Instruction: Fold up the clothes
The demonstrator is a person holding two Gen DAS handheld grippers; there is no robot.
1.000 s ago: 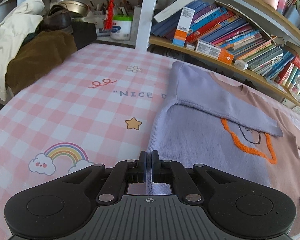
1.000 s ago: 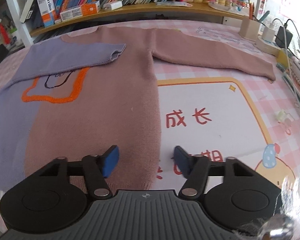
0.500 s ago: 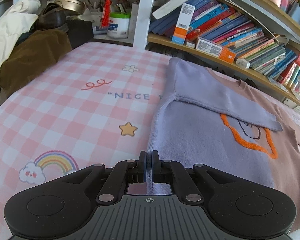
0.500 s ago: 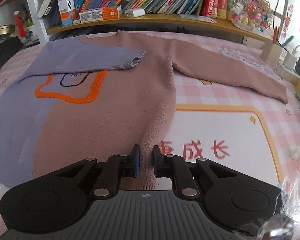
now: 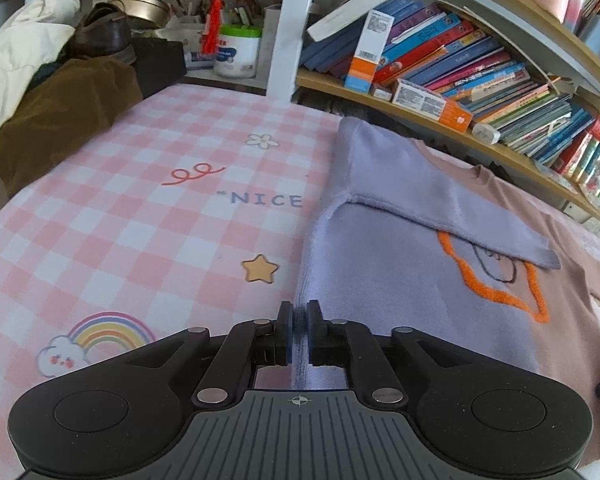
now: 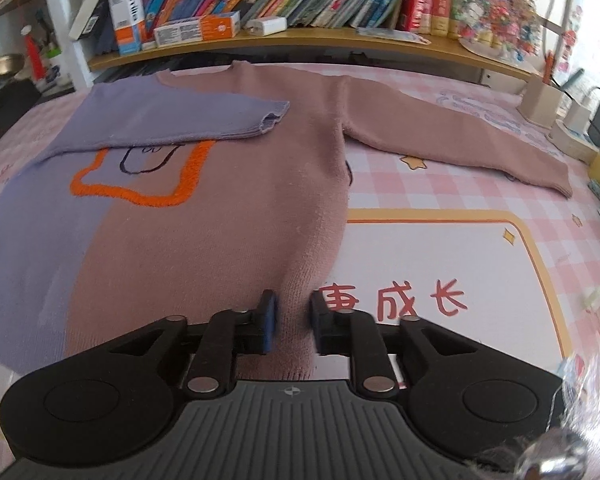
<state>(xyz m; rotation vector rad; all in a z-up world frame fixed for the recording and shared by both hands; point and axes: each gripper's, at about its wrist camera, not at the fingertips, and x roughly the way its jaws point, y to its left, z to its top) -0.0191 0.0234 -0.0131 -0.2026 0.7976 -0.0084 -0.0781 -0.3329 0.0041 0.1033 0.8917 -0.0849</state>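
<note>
The only containers I can make out sit past the tabletop (image 5: 140,220). One is a white tub (image 5: 236,54) with a green lid, with pencils showing above it, though I cannot tell whether they stand in it or behind it. Beside it is a metal bowl (image 5: 142,6) whose contents are hidden. The shelf (image 5: 420,114) is packed with leaning books (image 5: 480,68).

The sweater (image 5: 380,280) lies flat on the checked cloth, lilac on one side and dusty pink on the other. Its lilac sleeve (image 6: 172,120) is folded across the chest.

The left claw (image 5: 298,320) is narrow. Its jaws have just been easing apart, with the sweater's lilac side edge pinched between the pads. The right claw (image 6: 293,312) has just been opening too. It stands moderately wide, with the pink side edge lying loosely between the pads.

Only the left view shows the heap of clothes (image 5: 60,112) and the brown shoe (image 5: 104,36). Only the right view shows the pink sleeve (image 6: 460,148) stretched out and a beige box (image 6: 540,100) at the far edge.
</note>
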